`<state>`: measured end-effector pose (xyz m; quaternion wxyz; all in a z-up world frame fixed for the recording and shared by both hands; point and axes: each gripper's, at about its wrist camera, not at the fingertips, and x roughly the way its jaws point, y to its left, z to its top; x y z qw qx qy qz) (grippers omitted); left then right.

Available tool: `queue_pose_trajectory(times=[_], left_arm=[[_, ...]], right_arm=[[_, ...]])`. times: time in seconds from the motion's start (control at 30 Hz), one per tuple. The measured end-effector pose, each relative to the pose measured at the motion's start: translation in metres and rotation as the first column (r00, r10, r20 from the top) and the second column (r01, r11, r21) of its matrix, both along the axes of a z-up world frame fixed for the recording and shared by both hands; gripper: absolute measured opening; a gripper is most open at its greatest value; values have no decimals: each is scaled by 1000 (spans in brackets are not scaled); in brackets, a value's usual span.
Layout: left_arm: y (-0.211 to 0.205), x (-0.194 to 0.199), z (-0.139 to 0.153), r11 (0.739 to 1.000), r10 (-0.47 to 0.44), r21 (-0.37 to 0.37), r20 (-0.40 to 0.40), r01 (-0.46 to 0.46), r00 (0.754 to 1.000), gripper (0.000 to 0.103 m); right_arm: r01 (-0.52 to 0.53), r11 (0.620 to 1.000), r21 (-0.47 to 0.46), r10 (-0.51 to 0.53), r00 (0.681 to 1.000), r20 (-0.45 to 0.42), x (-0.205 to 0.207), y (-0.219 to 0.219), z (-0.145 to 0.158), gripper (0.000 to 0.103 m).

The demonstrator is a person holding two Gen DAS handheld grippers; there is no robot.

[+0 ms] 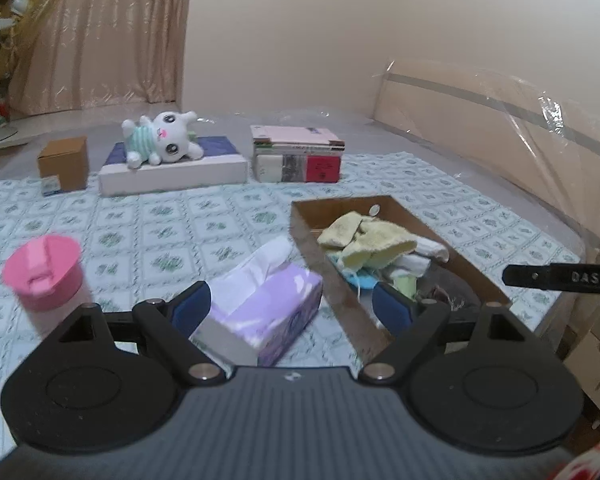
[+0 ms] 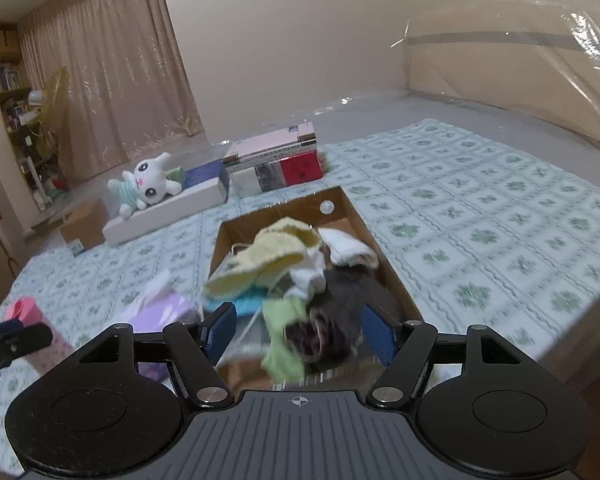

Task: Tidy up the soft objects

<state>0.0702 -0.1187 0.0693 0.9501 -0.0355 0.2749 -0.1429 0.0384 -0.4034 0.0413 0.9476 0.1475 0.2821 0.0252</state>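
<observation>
An open cardboard box (image 1: 400, 210) (image 2: 384, 248) on the bed holds several soft cloths: a yellow towel (image 1: 366, 240) (image 2: 272, 254), white socks (image 2: 348, 250), a green cloth (image 2: 284, 340) and a dark one (image 2: 348, 296). A white plush rabbit (image 1: 164, 142) (image 2: 144, 186) lies on a white flat box at the back. My left gripper (image 1: 292, 308) is open above the purple tissue box (image 1: 260, 316) and the cardboard box's left wall. My right gripper (image 2: 298, 334) is open above the box's near end, with the cloths between its fingers but not clamped.
A pink-lidded cup (image 1: 44, 270) (image 2: 22, 310) stands at the left. A stack of books (image 1: 300, 156) (image 2: 276, 162) and a small brown carton (image 1: 64, 164) sit at the back. The plastic-wrapped headboard (image 1: 500, 120) runs along the right. The bed edge is near right.
</observation>
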Motion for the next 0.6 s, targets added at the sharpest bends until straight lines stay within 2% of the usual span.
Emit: queue_pose_trajectory(times=[0.1,0.37,0.6], left_arm=[[4,-14,-3,1000,-2,-1,-57,2,998,86],[19,-48,-13,999,41,17,-119,-40,992,86],[26,-62,-18,996,88,-1,-139,-89,986,86]], right_arm=[[-23,999,-46,23,1000,0,-21,17,3,69],[-66,989,-134,67,998,1,-51,54,1,72],[-93,991,-95,89,995,-46,-60,66,-8,80]])
